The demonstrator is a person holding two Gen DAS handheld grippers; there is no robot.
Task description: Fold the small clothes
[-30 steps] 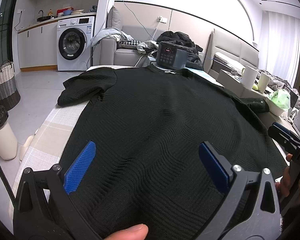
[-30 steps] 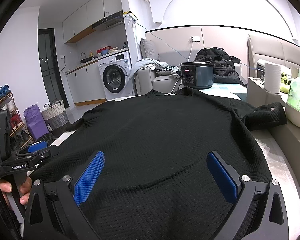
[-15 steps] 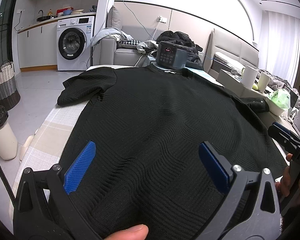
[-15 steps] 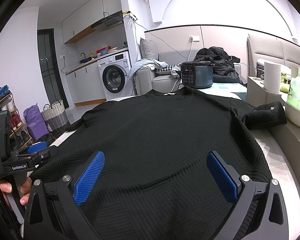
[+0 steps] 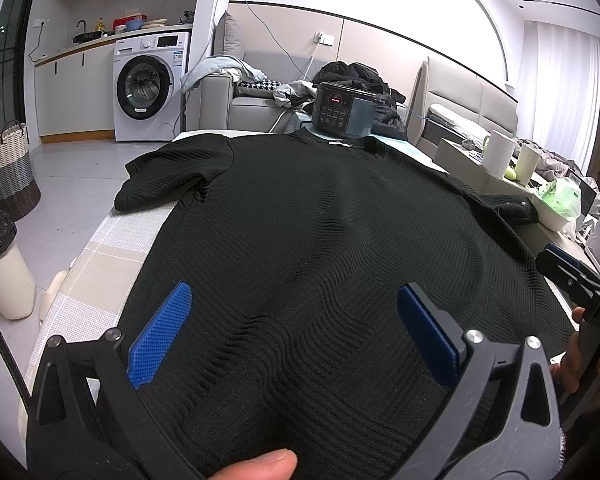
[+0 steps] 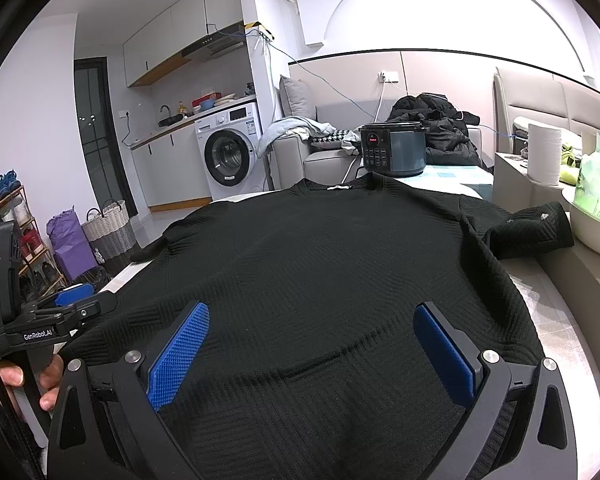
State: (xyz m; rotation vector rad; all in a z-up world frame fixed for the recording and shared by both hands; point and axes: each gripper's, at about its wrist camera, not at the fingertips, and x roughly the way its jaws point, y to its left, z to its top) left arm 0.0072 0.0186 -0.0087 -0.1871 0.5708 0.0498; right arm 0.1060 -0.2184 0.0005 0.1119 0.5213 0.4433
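In your left wrist view, your left gripper (image 5: pixel 296 328) is hovering spread wide over the black sweater (image 5: pixel 320 240) lying flat on the table (image 5: pixel 112 248). In your right wrist view, your right gripper (image 6: pixel 312 344) is likewise gaping, grasping nothing, above the sweater's hem.

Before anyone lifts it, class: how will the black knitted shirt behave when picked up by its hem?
The black shirt will probably sag limply; its ribbed knit already ripples near the hem. Its sleeve would likely dangle loose.
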